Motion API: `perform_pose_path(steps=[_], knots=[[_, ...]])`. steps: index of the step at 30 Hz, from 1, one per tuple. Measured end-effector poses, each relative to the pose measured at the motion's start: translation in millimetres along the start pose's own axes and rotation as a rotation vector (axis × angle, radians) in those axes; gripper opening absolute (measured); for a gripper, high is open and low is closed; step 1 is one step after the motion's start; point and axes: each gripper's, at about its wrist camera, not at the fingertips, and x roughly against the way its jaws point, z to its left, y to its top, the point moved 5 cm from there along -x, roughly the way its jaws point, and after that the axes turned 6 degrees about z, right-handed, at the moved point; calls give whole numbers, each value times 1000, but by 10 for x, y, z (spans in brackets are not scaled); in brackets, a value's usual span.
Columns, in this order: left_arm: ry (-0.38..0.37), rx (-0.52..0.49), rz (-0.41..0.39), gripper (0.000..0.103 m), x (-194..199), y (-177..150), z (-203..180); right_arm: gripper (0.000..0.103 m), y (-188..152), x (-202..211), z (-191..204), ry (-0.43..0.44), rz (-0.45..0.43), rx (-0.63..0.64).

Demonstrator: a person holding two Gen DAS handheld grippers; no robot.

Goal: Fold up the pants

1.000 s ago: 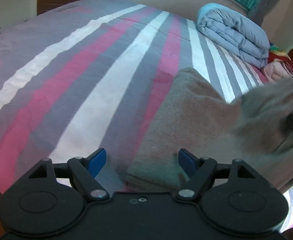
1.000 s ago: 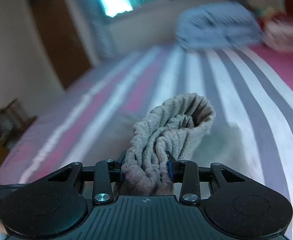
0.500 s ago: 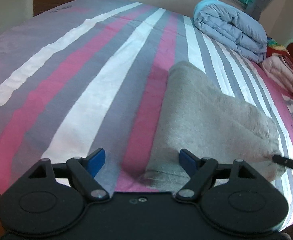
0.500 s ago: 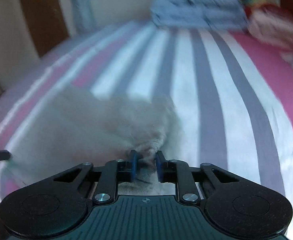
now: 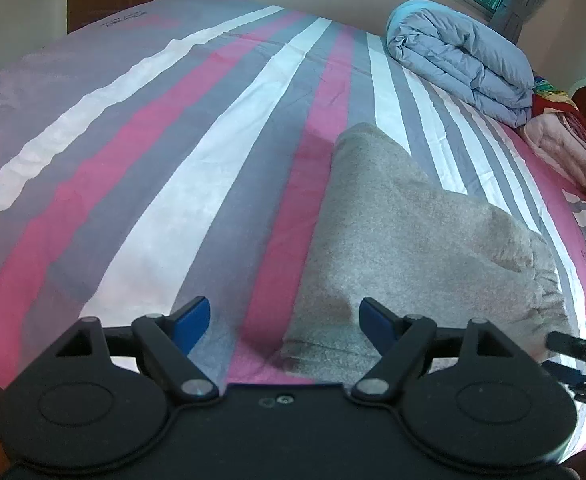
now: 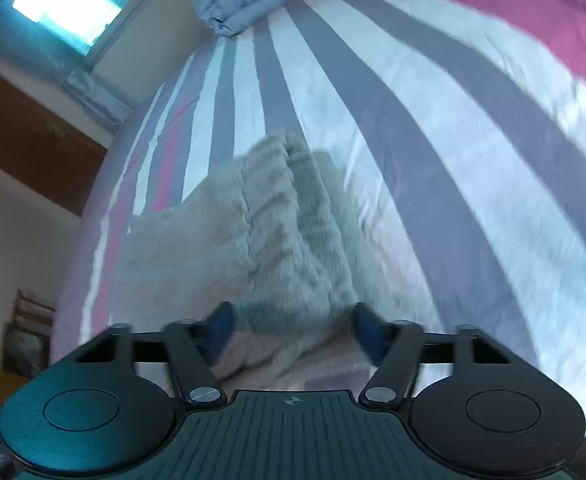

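Observation:
The grey-beige pants (image 5: 413,240) lie folded in a thick pile on the striped bed (image 5: 173,184). My left gripper (image 5: 284,316) hovers open over the pile's near left corner, with nothing pressed between its blue pads. My right gripper (image 6: 293,326) is just above the gathered waistband end of the pants (image 6: 261,232). Its jaws are opening and the cloth lies loose between them, untouched by the pads. The right gripper's fingers (image 5: 573,346) also show at the right edge of the left wrist view, beside the pile.
A folded light-blue duvet (image 5: 461,60) sits at the far side of the bed, with pink and red folded bedding (image 5: 565,148) to its right. A wooden door (image 6: 21,140) and a wall stand beyond the bed's left side.
My right gripper brought the bunched end of the pants down onto the pile, rolled, and opened off the cloth. The left gripper stayed in place, open.

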Motion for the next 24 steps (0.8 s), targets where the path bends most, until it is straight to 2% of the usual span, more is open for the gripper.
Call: perform_pose_path(steps=[3,6,7,9,11,12,13,16,21,23,24], knots=[[-10,-1,-1,75,18,-18,-7,54,3,-49,-42,-29,-5,-11],[-8,1,-1,75,18,-26,-7,55,32,-124,-71,-16,-17,-72],[-10,2,1,75,14,-24,-11,61,35,-166,-95,-1,-11,-102],[-15,-4,0,75,8,-15,-28,64,38,-247,-145,25,-6,-160],[-13,-12,2,75,-7,-7,-57,63,48,-272,-156,36,-10,-176],[-14,-13,3,75,-13,-10,-65,55,45,-252,-145,37,-25,-172],[-13,-13,4,75,-17,-15,-77,47,32,-214,-91,36,-42,-134],[-13,-18,9,75,-35,-13,-95,41,-10,-88,146,-23,-105,63],[-21,-32,3,76,-23,-13,-140,40,12,345,570,-18,-224,287],[-20,-40,7,76,-47,-22,-162,40,14,411,512,-50,-232,313],[-16,-47,15,76,-76,-32,-173,40,22,360,393,-82,-208,296]])
